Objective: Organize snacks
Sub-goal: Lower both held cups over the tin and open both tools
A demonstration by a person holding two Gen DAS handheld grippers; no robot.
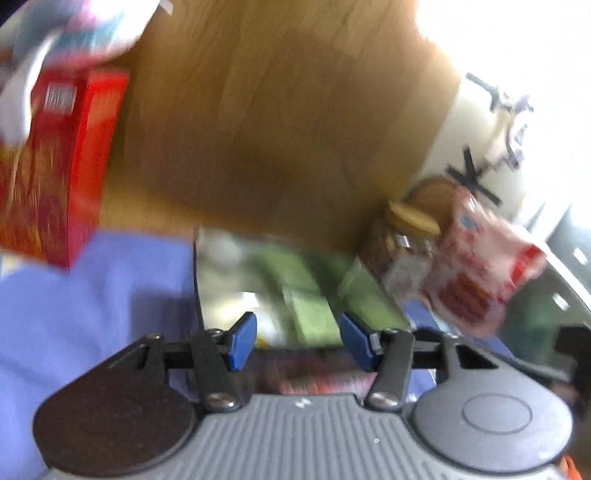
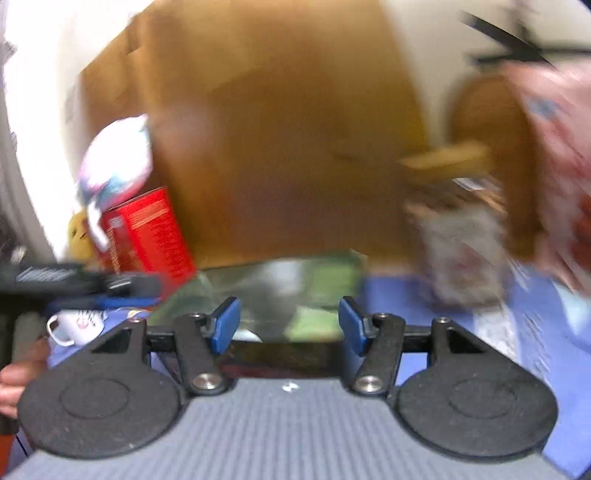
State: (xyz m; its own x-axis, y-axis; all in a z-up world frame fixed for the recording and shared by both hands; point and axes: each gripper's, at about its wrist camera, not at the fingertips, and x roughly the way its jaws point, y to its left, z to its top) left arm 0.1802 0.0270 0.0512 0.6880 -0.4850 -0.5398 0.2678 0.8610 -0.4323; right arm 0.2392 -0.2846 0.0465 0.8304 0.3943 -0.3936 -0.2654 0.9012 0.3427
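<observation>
On the blue cloth (image 1: 74, 314): both grippers tilt downward over a green packet, toward a brown cardboard box (image 1: 266, 122).
Left gripper (image 1: 297, 341): blue pads (image 1: 242, 341) apart, nothing pressed between them; the green packet (image 1: 295, 291) lies beyond and below the tips; whether it touches them cannot be told through the blur.
Right gripper (image 2: 290, 326): pads (image 2: 225, 325) apart, gripping nothing; the same green packet (image 2: 291, 291) lies flat ahead of its tips.
Left hand (image 2: 16, 376): seen at the right view's left edge, wrapped around the other tool's handle.
Red carton (image 1: 55, 177): upright, left of the box, a white and pink bag (image 1: 74, 33) resting on top.
Pink pouch (image 1: 480, 269): right of the box, beside a jar with a tan lid (image 1: 413, 218).
White mug (image 2: 75, 325): on the cloth, far left in the right view.
</observation>
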